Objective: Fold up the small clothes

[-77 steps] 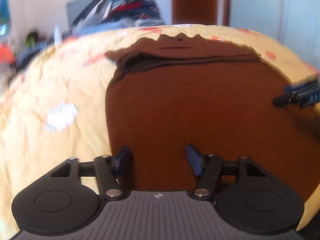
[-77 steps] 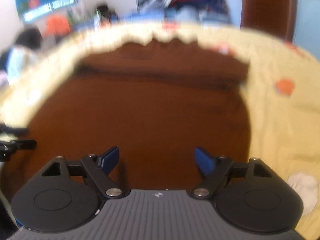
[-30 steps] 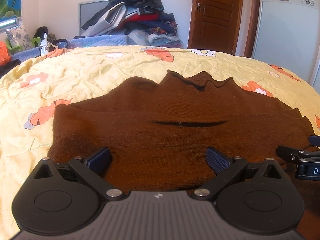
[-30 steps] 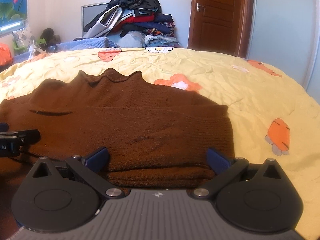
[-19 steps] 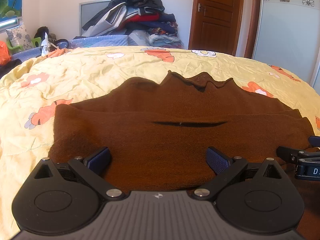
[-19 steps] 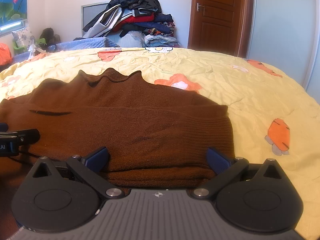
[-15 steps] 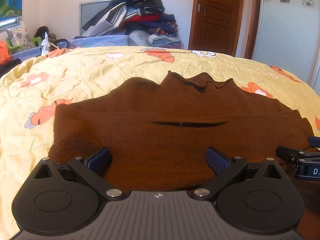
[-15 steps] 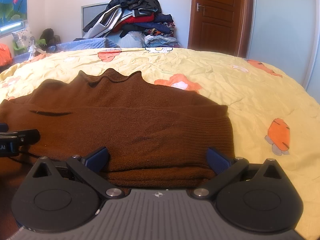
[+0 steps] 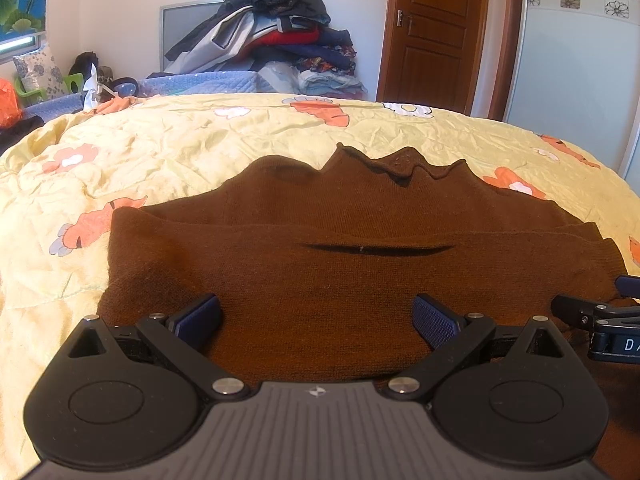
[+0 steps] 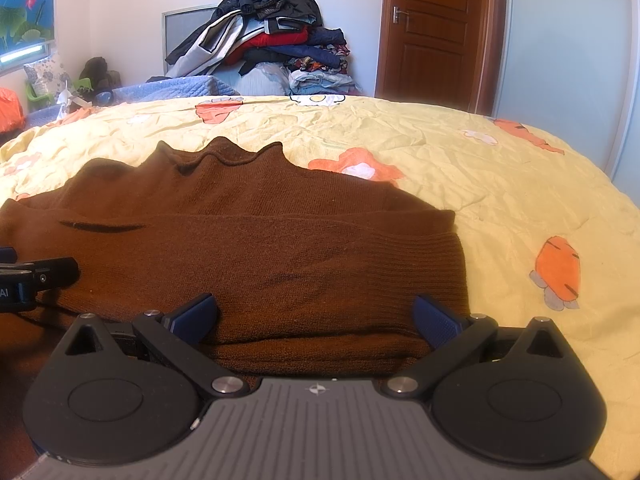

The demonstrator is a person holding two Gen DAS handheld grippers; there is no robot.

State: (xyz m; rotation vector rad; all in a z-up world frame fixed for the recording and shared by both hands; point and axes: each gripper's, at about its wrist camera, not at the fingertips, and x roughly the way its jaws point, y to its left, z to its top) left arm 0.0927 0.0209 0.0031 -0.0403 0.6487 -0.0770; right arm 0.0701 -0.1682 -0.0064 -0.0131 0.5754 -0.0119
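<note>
Both claws — left claw (image 9: pixel 316 316), right claw (image 10: pixel 314 316) — agape over sweater (image 9: pixel 340 272)

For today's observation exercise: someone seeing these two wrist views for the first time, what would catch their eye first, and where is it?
The brown sweater dominates, folded on the yellow flowered bedspread right ahead of both open grippers, the left gripper and right gripper side by side at its near edge. Next comes the tall heap of clothes against the far wall, left of the wooden door.

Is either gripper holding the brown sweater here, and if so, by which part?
Neither. The left gripper and right gripper both stand open over the brown sweater's near folded edge, gripping nothing.
</note>
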